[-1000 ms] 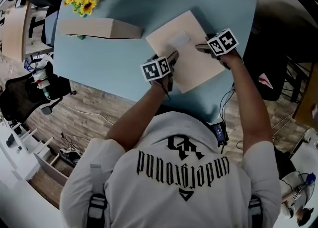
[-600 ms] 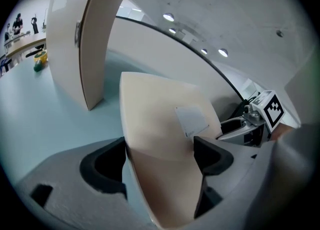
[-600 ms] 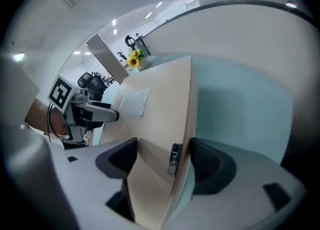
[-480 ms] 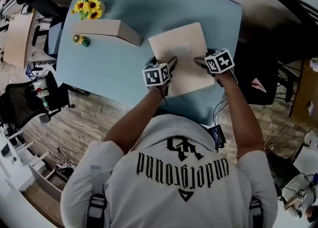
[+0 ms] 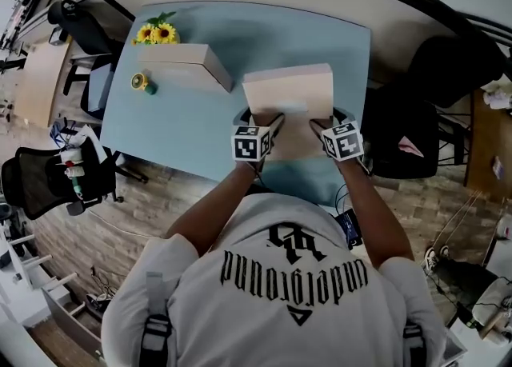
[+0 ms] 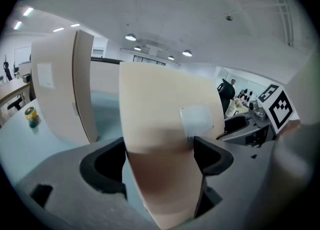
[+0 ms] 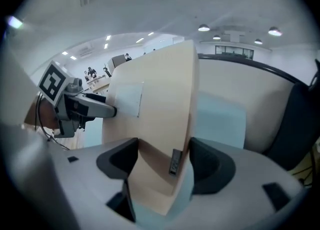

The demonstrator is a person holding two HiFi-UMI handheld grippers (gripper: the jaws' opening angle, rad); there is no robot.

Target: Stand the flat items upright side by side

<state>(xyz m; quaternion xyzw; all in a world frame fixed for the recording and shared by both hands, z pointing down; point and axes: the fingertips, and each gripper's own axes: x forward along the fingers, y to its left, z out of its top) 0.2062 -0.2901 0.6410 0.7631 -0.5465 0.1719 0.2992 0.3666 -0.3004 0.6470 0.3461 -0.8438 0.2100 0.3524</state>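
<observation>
A flat beige box (image 5: 288, 89) with a white label is held off the blue table (image 5: 200, 133), tilted up on edge. My left gripper (image 5: 276, 121) is shut on its near left edge, and the box (image 6: 165, 124) fills the gap between the jaws of that gripper (image 6: 160, 159). My right gripper (image 5: 318, 124) grips the near right corner; its jaws have just been closing with the box (image 7: 155, 113) between them. A second beige box (image 5: 180, 63) stands upright to the left, also seen as the standing box (image 6: 60, 88) in the left gripper view.
Sunflowers (image 5: 156, 33) stand at the table's far left corner behind the standing box. A small yellow and green object (image 5: 144, 81) lies by it. A black chair (image 5: 436, 69) is right of the table, and another chair (image 5: 48, 181) is on the floor at left.
The box lay flat and askew on the table; now it is lifted, squared to me and tipped up. Both grippers have risen with it and drawn closer together.
</observation>
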